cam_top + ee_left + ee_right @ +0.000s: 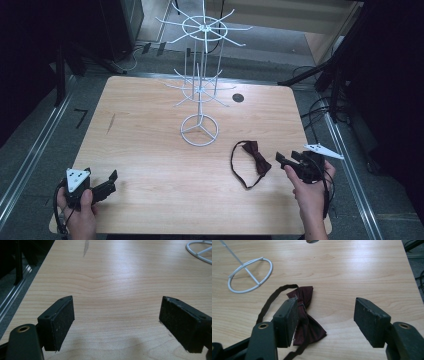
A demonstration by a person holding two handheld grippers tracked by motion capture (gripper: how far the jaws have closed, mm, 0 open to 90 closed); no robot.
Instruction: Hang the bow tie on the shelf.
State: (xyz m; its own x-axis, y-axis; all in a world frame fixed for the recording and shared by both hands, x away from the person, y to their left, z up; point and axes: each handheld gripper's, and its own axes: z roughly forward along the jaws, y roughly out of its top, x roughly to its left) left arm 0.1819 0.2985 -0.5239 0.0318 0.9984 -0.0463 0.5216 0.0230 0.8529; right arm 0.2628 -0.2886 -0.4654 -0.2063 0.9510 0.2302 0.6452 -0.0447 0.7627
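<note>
A dark red bow tie point(256, 156) with a thin black neck strap lies flat on the wooden table point(145, 145), right of centre. My right gripper point(283, 159) hovers just right of it, jaws open and empty. In the right gripper view the bow tie point(305, 315) lies partly behind the left jaw, below and left of the right gripper point(325, 320). My left gripper point(111, 180) rests near the front left corner, open, with bare wood between its jaws point(117, 320). A white wire display stand point(200, 75) with hook arms rises at the middle back.
The stand's round base ring point(199, 130) sits on the table centre; the base ring point(249, 275) also appears in the right gripper view. A round cable hole point(238, 98) lies behind. Black tripod legs and cables stand on the floor to the right.
</note>
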